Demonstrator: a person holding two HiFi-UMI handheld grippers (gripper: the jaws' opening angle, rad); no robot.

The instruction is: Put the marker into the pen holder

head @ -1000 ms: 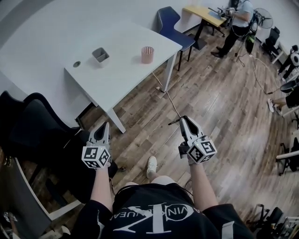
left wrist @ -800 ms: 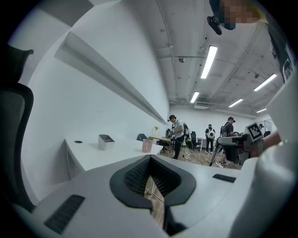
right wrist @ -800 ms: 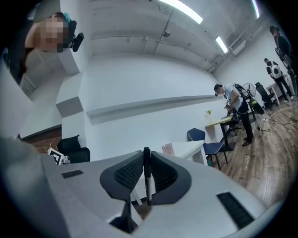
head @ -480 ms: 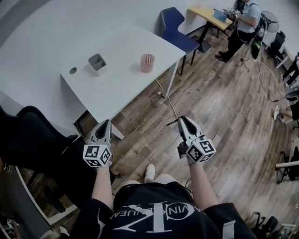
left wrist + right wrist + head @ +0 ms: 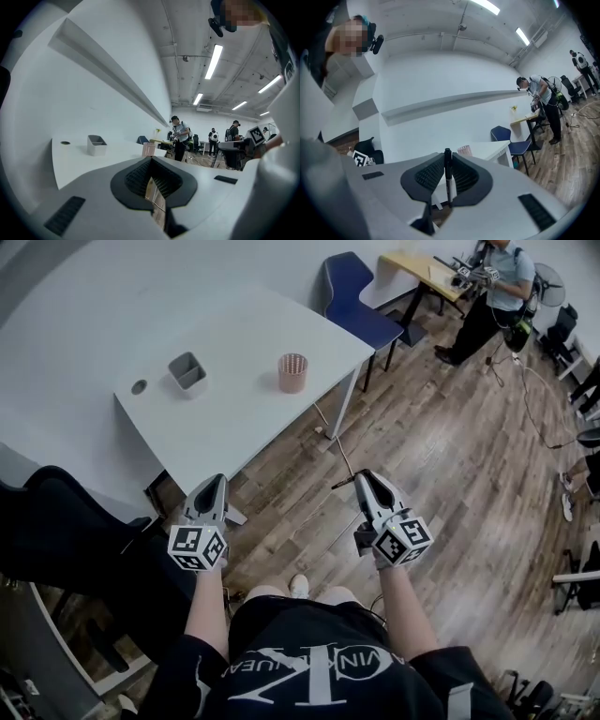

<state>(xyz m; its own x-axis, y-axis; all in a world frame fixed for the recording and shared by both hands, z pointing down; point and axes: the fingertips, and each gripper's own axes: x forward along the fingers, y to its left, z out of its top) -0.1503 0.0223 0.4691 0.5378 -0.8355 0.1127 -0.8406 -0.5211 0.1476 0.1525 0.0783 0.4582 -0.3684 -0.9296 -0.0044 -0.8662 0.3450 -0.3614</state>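
- Our right gripper (image 5: 362,477) is clamped on the black marker (image 5: 448,174); in the right gripper view the marker stands upright between the two ribbed pads, its tip just above the jaw tips.
- In the head view the marker's end sticks out to the left of the right gripper's jaws, above the wooden floor (image 5: 441,437).
- Our left gripper (image 5: 215,481) carries nothing; its jaws are drawn together to a thin slit, through which we see only floor.
- We hold both grippers out in front of us, off the table, the left one beside the near corner of the white table (image 5: 234,423) and the right one well apart from it over the floor.
- The pink mesh pen holder (image 5: 292,373) stands upright on the table near its right edge, well away from the marker.
- A grey box (image 5: 187,374) sits to the left of the pen holder, with a small dark round spot (image 5: 139,387) further left.
- A blue chair (image 5: 354,298) stands at the table's far corner.
- A person (image 5: 502,282) stands by a yellow desk (image 5: 417,266) in the background.
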